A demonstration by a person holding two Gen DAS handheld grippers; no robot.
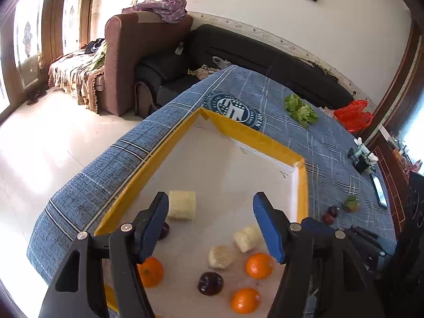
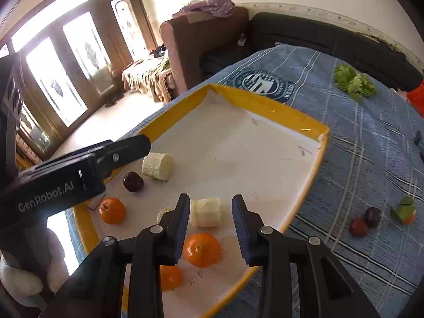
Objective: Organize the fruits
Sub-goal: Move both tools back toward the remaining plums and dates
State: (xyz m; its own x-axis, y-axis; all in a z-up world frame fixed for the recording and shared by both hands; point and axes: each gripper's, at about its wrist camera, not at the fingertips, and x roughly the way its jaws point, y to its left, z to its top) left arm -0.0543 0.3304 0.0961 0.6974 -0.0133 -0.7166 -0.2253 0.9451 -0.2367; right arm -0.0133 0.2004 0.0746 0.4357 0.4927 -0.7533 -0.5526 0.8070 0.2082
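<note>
A banana piece (image 2: 206, 212) is seen just ahead of the right tool (image 2: 211, 220), between its unclenched, empty jaws. The left tool (image 1: 210, 220) is held released above the tray (image 1: 246, 132), an orange (image 1: 259, 265) lying below its right finger.

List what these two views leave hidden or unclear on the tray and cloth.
- Dark plum: left wrist view, mostly behind the left tongs' finger.
- Orange: right wrist view, half covered by the right tongs' finger.
- Green-and-orange item on the cloth: too small to identify in either view.
- Tray's near edge: cut off by the tongs' frames.

Black tool (image 1: 210, 225), blue pads (image 1: 267, 225)
</note>
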